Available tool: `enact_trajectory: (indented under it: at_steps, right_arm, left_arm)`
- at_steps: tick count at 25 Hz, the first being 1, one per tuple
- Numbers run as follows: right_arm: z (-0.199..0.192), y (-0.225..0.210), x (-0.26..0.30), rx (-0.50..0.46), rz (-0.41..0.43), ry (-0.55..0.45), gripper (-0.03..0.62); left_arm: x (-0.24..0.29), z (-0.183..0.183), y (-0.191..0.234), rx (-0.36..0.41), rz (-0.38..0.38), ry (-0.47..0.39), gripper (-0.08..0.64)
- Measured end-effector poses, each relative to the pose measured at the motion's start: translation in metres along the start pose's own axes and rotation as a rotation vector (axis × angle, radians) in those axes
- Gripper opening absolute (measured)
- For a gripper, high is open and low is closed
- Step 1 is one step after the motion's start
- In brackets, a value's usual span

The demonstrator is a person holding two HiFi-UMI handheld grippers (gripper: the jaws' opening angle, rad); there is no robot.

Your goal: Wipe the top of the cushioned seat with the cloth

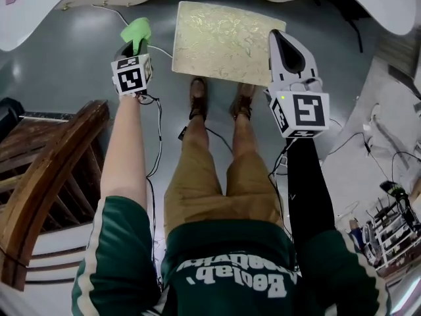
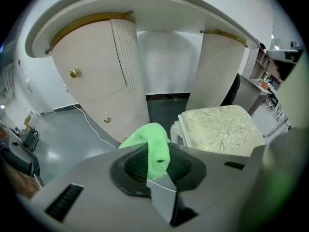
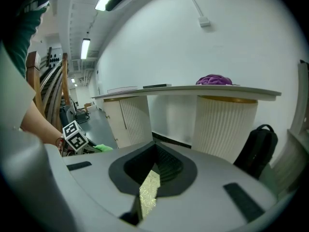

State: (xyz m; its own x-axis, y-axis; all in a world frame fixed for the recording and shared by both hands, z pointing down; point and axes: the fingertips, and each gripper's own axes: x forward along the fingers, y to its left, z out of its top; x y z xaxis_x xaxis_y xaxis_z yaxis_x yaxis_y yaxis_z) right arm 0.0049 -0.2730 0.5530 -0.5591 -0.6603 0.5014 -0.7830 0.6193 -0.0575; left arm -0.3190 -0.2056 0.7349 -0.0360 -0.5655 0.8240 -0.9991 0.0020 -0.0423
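My left tongs (image 1: 131, 48) are clamped on the green cloth (image 1: 138, 30), which sticks out past the jaws, just off the left edge of the seat (image 1: 223, 41) and not touching it. My right tongs (image 1: 284, 45) are closed on nothing, near the seat's right edge. I'd bring the cloth over the cushion, press it flat, then sweep in overlapping passes from edge to edge, with the right tongs kept clear.
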Motion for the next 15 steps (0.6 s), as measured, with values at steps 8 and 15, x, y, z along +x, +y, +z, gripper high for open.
enact_trajectory:
  at_steps: [8, 15]
  right_arm:
    - [-0.008, -0.029, -0.023, 0.024, -0.082, 0.005, 0.009]
    - [-0.017, -0.065, -0.05, 0.053, -0.139, -0.005, 0.008]
  left_arm:
    - [-0.067, 0.043, -0.061, 0.088, -0.104, -0.185, 0.078]
    - [-0.095, 0.076, -0.206, 0.151, -0.32, -0.277, 0.078]
